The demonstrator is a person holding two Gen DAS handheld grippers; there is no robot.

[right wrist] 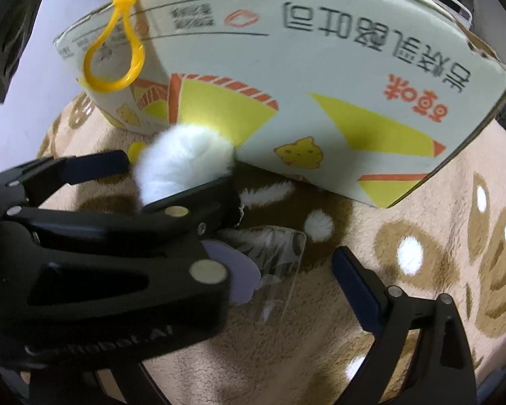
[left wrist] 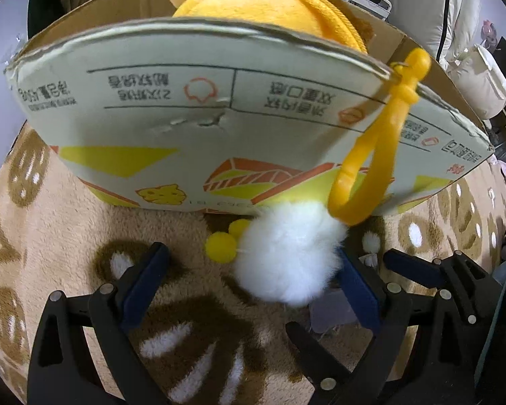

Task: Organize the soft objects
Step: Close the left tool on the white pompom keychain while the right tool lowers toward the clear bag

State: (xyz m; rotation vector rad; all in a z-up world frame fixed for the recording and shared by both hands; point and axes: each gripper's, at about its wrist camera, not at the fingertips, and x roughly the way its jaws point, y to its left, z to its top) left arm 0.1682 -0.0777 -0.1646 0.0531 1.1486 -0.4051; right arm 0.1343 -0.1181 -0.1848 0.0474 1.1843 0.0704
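Observation:
A white fluffy plush with small yellow pom-poms lies on the rug against the cardboard box. My left gripper is open around it, the plush touching the right finger. A yellow plastic clip hangs over the box's near corner. A large yellow plush sits inside the box. In the right wrist view the white plush and the clip show too, with the left gripper in front. My right gripper is open; only its right finger shows.
A beige rug with brown and white patterns covers the surface. A clear plastic wrapper and a lilac card lie on the rug between the grippers. Furniture and white bedding stand behind the box.

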